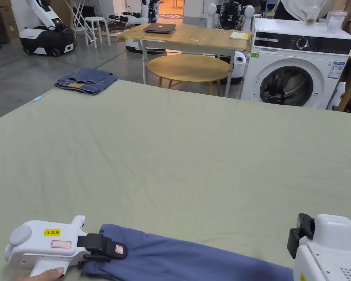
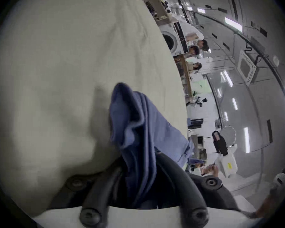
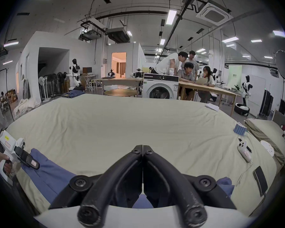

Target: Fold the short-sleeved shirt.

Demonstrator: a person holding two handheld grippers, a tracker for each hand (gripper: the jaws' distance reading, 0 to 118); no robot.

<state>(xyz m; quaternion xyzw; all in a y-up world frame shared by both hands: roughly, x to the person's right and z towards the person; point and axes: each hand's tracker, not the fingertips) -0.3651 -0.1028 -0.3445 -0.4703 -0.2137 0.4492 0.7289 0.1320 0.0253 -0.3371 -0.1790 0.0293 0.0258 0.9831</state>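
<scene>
The blue short-sleeved cotton shirt (image 1: pixel 178 258) lies along the near edge of the wide pale green sheet-covered bed (image 1: pixel 193 153), stretched sideways between the two hand-held tools. The white left gripper (image 2: pixel 138 169) has its black jaws pinching a bunched edge of the shirt's left end, the cloth standing up in a crumpled fold past the tips in the left gripper view. The right gripper (image 3: pixel 143 146) has its jaws pressed tip to tip, and in its own view nothing sits between them; blue cloth lies beneath and behind the jaws, so it seems not to be holding the shirt. From here the risk is uneven handling: if the left side lifts or pulls while the right end stays loose, the shirt would likely drag, twist or slide off the near edge. The bunched hold also gathers several layers, which could set a crooked crease. A folded pair of blue jeans (image 1: pixel 86 80) rests on the far left corner, well apart.
</scene>
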